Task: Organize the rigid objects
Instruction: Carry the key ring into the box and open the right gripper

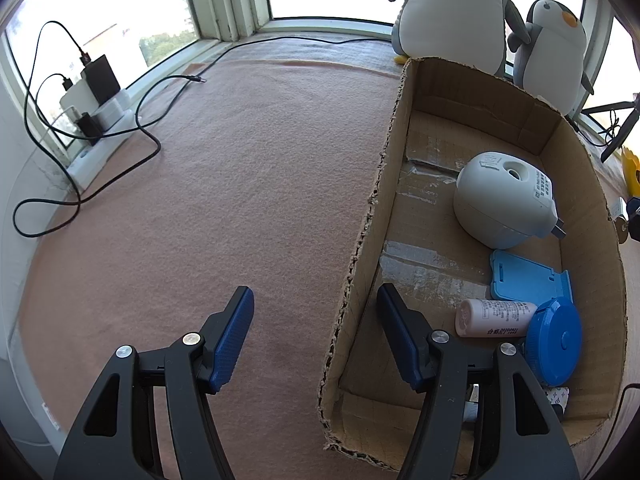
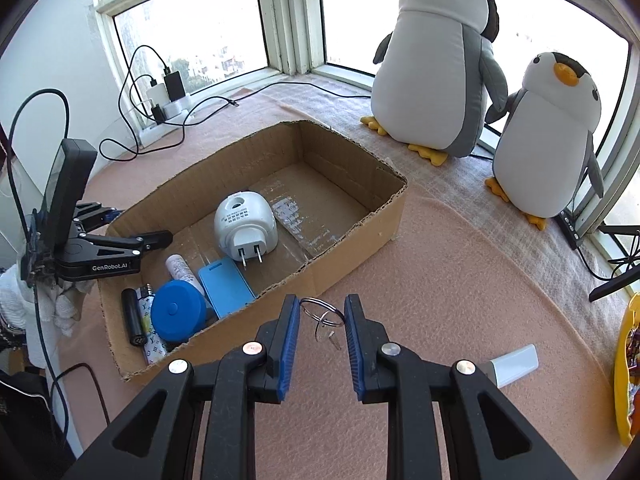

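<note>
The cardboard box [image 2: 356,216] sits on the pink cloth [image 2: 440,280]. The left gripper [image 1: 316,312] says "GenRobot.AI"; its jaws straddle the box wall, spread with nothing pinched. The white plug [image 2: 245,224] has tiny unreadable writing. The right gripper [image 2: 322,316] pinches the key ring [image 2: 322,314] beside the box.

The left gripper [image 1: 316,304] points steeply down, and its jaws stand apart on either side of the box wall [image 1: 360,248] without pressing it. The right gripper [image 2: 322,312] also tilts downward; its jaws are nearly closed and pinch a metal key ring [image 2: 322,312] between the blue pads [image 2: 290,344].
</note>
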Demonstrator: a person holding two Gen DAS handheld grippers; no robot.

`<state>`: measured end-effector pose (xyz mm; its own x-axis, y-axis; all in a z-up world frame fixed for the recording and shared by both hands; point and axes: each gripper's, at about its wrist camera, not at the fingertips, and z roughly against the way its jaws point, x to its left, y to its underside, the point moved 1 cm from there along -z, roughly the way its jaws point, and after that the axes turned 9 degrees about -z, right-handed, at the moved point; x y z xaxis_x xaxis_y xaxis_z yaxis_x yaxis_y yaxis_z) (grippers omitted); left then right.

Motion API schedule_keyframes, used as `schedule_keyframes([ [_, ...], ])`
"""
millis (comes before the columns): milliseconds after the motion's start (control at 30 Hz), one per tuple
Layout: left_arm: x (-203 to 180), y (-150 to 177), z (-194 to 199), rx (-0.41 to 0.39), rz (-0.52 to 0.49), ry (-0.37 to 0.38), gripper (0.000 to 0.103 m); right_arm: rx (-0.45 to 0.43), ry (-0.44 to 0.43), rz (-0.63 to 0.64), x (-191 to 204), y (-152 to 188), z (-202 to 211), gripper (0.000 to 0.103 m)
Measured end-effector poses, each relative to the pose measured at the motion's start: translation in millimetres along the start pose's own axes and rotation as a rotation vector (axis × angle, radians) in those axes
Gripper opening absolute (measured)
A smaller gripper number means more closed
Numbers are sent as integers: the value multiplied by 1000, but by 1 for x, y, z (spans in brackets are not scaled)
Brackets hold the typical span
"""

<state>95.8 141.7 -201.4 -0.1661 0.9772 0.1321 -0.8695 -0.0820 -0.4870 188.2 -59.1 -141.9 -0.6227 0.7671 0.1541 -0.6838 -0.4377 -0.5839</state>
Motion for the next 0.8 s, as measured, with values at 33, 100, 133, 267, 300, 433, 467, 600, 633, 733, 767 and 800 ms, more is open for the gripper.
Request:
schedule_keyframes([
  [33,0,0,0,-1,1,0,64,-9,-11,-2,4,-1,5,20],
  [100,0,0,0,-2,2,1,64,-23,-33,-3,11,-5,12,20],
  [133,0,0,0,-2,2,2,64,-28,-41,-2,14,-7,15,20],
  [267,0,0,-1,-5,6,7,64,-45,-76,3,31,-13,21,20],
  [300,1,1,-1,-6,6,9,64,-44,-81,7,36,-15,20,20],
  [433,3,1,-1,-6,15,22,64,-37,-83,50,53,-19,16,20],
  [467,3,1,-1,-6,17,24,64,-33,-86,57,56,-19,15,20],
  [600,3,1,-2,-8,18,28,64,-22,-83,79,65,-17,14,20],
  [633,4,1,-2,-9,19,29,64,-19,-84,79,66,-17,14,20],
  [733,4,2,-2,-11,21,35,64,2,-74,87,67,-15,9,20],
  [767,4,2,-2,-11,21,37,64,11,-70,90,67,-14,7,20],
  [800,4,1,-2,-11,22,39,64,22,-68,95,68,-13,5,20],
])
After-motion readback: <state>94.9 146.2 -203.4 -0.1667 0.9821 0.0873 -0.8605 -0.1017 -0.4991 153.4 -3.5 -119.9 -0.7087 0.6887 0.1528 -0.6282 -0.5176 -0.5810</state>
